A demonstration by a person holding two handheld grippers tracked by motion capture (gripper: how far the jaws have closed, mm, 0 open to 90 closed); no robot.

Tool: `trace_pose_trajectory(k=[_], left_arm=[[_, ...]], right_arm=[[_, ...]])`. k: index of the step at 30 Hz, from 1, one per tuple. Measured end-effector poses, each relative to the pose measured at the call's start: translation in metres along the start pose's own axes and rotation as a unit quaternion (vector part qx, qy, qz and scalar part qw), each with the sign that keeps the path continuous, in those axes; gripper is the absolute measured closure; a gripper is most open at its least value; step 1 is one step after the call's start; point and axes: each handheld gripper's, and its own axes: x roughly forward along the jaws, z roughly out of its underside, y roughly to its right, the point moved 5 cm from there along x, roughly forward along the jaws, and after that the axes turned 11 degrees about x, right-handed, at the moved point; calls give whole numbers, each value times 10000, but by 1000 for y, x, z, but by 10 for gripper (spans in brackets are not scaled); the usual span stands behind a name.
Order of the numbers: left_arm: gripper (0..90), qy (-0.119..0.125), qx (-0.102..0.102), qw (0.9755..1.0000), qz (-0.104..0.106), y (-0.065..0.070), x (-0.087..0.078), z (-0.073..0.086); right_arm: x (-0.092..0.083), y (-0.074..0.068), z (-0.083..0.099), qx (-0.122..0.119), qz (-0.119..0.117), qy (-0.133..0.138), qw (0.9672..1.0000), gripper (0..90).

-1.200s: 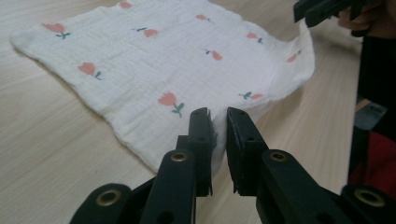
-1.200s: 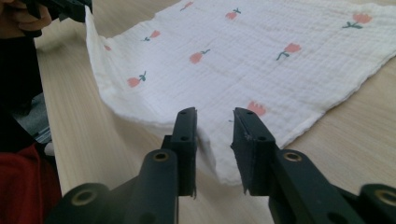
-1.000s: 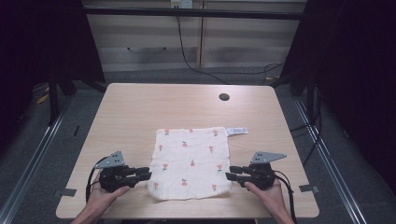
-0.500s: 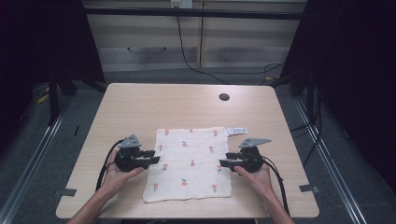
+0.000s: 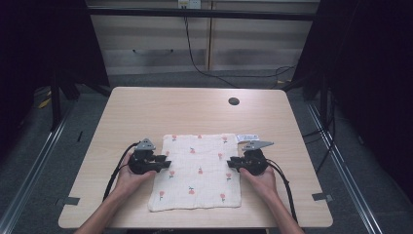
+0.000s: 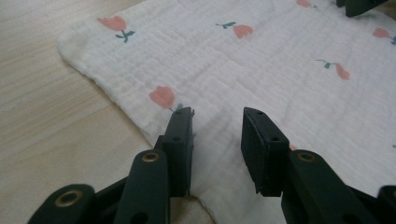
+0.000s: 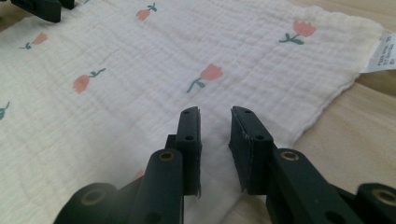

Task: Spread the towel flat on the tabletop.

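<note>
The cloth [image 5: 198,170] lies flat on the near half of the table [image 5: 146,107], and with the left gripper [image 6: 217,122] and right gripper [image 7: 215,117] narrowly open over opposite edges, either may pinch 1 loose fold and drag it askew.

**Soft cloth on pale wood**

The cloth [image 5: 198,170] is white crinkled muslin, matt, printed with pink tulips, with a paper-like label [image 7: 383,53] at one corner. The table [image 5: 146,112] is smooth, light wood-grain laminate. Both grippers' jaws are matt black plastic with brass-coloured rivets.
</note>
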Motion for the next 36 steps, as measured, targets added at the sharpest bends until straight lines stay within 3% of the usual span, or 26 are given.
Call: trace_pose_trajectory(k=[5, 10, 17, 23, 26, 27, 29, 33, 36], left_arm=[[644, 85, 62, 9999, 72, 0, -2, 3], [642, 35, -9, 9999, 149, 5, -5, 5], [621, -4, 70, 9998, 160, 19, -11, 9], [612, -97, 196, 9997, 96, 30, -14, 11], [612, -296, 397, 9988, -17, 34, -18, 13], [611, -273, 320, 9991, 6, 34, -18, 12], [604, -304, 288, 9991, -18, 33, -20, 11], [634, -233, 187, 9995, -111, 27, -18, 7], [661, -205, 162, 9996, -83, 24, -14, 8]], right_arm=[[-1, 4, 1, 165, 1, 41, 9999, 800], [-4, -3, 7, -103, 46, 33, 9999, 797], [-16, -17, 21, -62, -277, -240, 9993, 798], [-19, -21, 23, -81, -343, -311, 9989, 710], [-18, -23, 23, -126, -384, -383, 9984, 670], [-18, -23, 22, -100, -414, -365, 9984, 660], [-16, -24, 19, -93, -440, -370, 9983, 624], [-19, -18, 0, -5, -432, -23, 9991, 605], [-18, -3, -20, 68, -276, 198, 9994, 619]])
